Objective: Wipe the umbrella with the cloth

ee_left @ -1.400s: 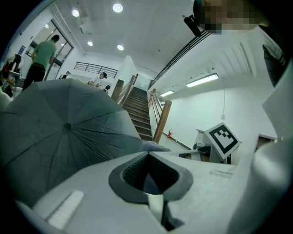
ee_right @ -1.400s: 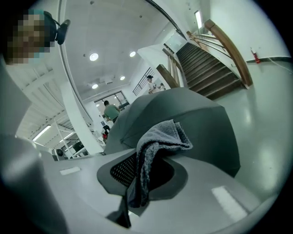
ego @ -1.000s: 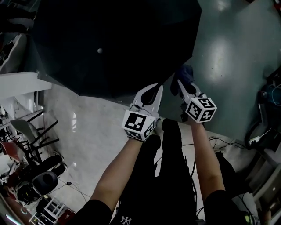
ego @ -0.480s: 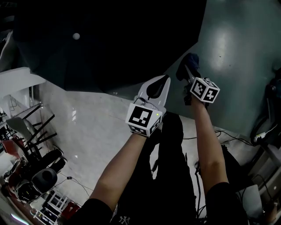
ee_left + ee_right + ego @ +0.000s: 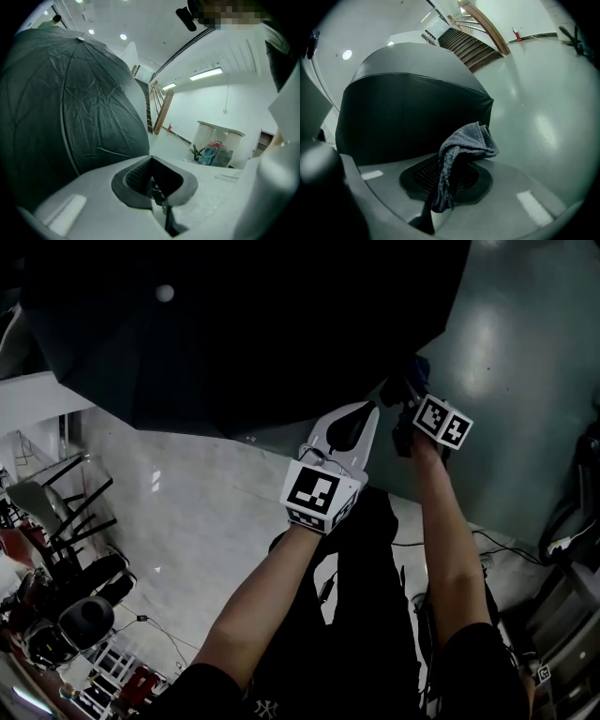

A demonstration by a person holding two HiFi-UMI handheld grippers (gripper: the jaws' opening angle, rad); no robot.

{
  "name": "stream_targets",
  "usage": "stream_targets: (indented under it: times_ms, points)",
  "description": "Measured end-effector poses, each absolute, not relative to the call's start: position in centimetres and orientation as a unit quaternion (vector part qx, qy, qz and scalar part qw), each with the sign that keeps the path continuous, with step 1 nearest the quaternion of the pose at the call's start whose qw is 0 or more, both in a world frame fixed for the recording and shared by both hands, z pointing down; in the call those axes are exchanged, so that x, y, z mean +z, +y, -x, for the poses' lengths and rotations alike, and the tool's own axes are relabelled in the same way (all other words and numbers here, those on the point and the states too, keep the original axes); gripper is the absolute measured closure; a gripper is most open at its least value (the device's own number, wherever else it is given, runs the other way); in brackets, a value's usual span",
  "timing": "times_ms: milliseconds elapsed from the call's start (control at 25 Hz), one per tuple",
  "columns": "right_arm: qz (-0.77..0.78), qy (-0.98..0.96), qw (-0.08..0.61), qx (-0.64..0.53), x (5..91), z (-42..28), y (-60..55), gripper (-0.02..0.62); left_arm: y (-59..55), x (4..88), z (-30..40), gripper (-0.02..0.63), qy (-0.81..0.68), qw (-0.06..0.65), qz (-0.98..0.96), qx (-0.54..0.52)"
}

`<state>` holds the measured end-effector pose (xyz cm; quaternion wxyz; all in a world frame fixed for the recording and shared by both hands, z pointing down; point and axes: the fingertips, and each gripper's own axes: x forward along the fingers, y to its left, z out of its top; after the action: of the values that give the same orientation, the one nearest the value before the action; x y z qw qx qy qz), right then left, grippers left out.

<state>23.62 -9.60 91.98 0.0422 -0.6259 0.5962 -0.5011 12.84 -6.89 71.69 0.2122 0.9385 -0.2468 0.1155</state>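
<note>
A large black open umbrella point(image 5: 244, 324) fills the top of the head view, its canopy facing me. It also shows in the left gripper view point(image 5: 61, 103) and the right gripper view point(image 5: 408, 112). My right gripper point(image 5: 408, 395) is shut on a grey-blue cloth point(image 5: 461, 145), which bunches up out of the jaws beside the umbrella's right rim point(image 5: 412, 381). My left gripper point(image 5: 361, 411) is just under the canopy's near edge. Its jaws are shut point(image 5: 151, 161) with nothing held between them.
A green-grey floor point(image 5: 525, 352) spreads to the right, and a pale glossy floor point(image 5: 187, 502) lies below the umbrella. Chairs and gear point(image 5: 66, 540) crowd the lower left. Cables point(image 5: 562, 531) lie at the right. A staircase point(image 5: 468, 44) rises behind the umbrella.
Both grippers have moved forward and a little right, closer to the umbrella's near edge. The cloth stays in the right gripper. The umbrella's tip has shifted left and up in the view.
</note>
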Motion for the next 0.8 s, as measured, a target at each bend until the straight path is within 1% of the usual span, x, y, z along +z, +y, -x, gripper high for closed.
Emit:
stream_targets:
  times_ms: [320, 800]
  points:
    - [0.610, 0.603, 0.087, -0.507, 86.6, -19.4, -11.7, 0.517, -8.1, 68.8, -8.9, 0.604, -0.268, 0.221, -0.931, 0.112]
    - [0.602, 0.619, 0.087, -0.496, 76.7, -13.1, -13.0, 0.517, -9.2, 61.3, -3.9, 0.604, -0.281, 0.217, -0.929, 0.106]
